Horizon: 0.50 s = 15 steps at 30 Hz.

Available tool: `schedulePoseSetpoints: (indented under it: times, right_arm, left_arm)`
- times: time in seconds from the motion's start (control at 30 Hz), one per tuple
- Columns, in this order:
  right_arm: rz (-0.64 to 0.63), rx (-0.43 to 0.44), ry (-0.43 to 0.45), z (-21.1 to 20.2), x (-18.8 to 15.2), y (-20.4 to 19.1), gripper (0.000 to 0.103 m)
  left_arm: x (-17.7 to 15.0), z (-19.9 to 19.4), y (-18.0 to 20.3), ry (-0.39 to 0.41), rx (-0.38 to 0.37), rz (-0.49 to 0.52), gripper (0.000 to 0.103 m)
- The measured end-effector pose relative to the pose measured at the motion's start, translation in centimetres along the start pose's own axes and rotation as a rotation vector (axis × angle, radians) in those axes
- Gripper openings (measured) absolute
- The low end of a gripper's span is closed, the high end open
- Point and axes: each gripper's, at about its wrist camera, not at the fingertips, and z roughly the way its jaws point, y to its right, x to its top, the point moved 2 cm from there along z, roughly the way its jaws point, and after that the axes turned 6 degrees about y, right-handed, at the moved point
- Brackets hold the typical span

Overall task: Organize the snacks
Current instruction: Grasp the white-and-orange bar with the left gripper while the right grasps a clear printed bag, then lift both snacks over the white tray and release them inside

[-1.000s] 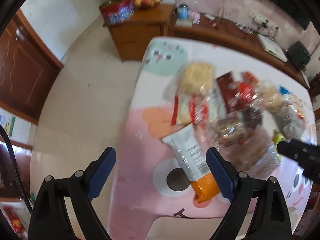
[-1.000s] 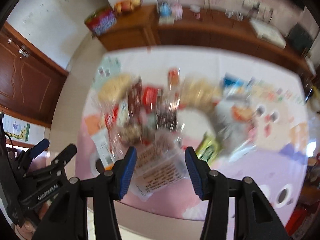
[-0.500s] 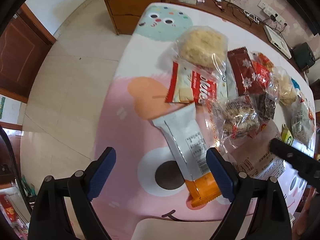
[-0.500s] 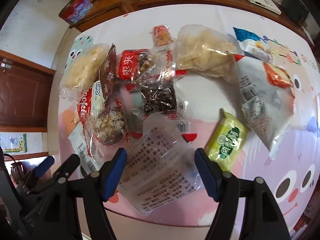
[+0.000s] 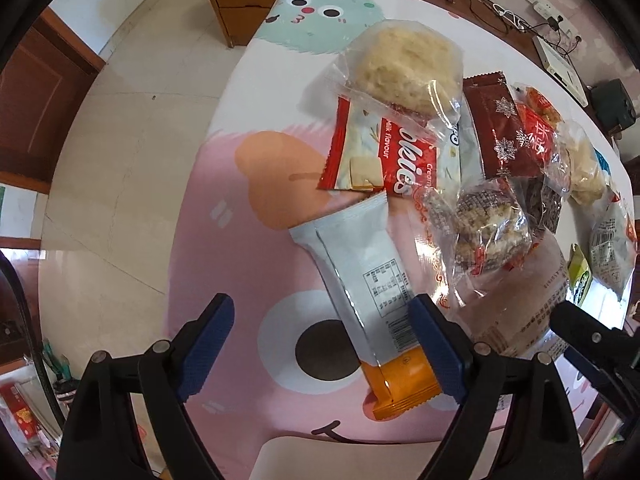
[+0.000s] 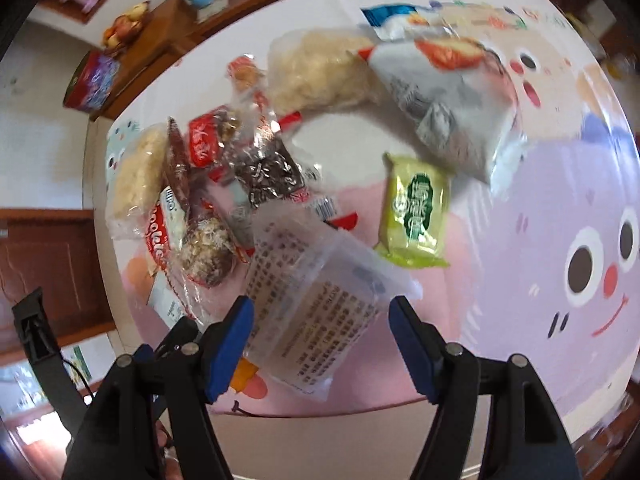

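Several snack packets lie in a heap on a table with a pink cartoon cloth (image 5: pixel 240 264). My left gripper (image 5: pixel 322 344) is open and empty, low over the near edge, with a white and orange packet (image 5: pixel 368 292) just ahead of its right finger. A red and white biscuit packet (image 5: pixel 380 156) and a clear bag of pale rice cake (image 5: pixel 404 64) lie beyond. My right gripper (image 6: pixel 322 344) is open and empty above a clear printed bag (image 6: pixel 316 304). A green packet (image 6: pixel 416 212) lies to its right.
A clear bag of nut clusters (image 5: pixel 484 232), a dark red snowflake packet (image 5: pixel 504 132) and a large grey bag (image 6: pixel 448 120) crowd the table's middle. A wooden sideboard (image 5: pixel 240 0) with cables stands behind. Tiled floor (image 5: pixel 120 160) lies to the left. A chair back (image 5: pixel 340 456) is below.
Both grippers have moved lower and closer to the table, so the packets look larger. The right gripper has opened wider and turned toward the right. Nothing was picked up.
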Motion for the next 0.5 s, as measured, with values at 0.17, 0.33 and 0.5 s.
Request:
schedulePoseSetpoints:
  times: [0.17, 0.33, 0.5]
  right_arm:
    - [0.011, -0.005, -0.036, 1.6, -0.3, -0.9, 0.081]
    - [0.0, -0.064, -0.042, 3.3, -0.4, -1.7, 0.088]
    - [-0.034, -0.083, -0.059, 4.2, -0.6, -1.9, 0.086]
  left_arm:
    - [0.2, 0.7, -0.4, -0.027, -0.021, -0.016, 0.089]
    - [-0.3, 1.8, -0.4, -0.075, 0.004, 0.025, 0.078]
    - [-0.3, 1.5, -0.1, -0.062, 0.018, 0.042, 0.074]
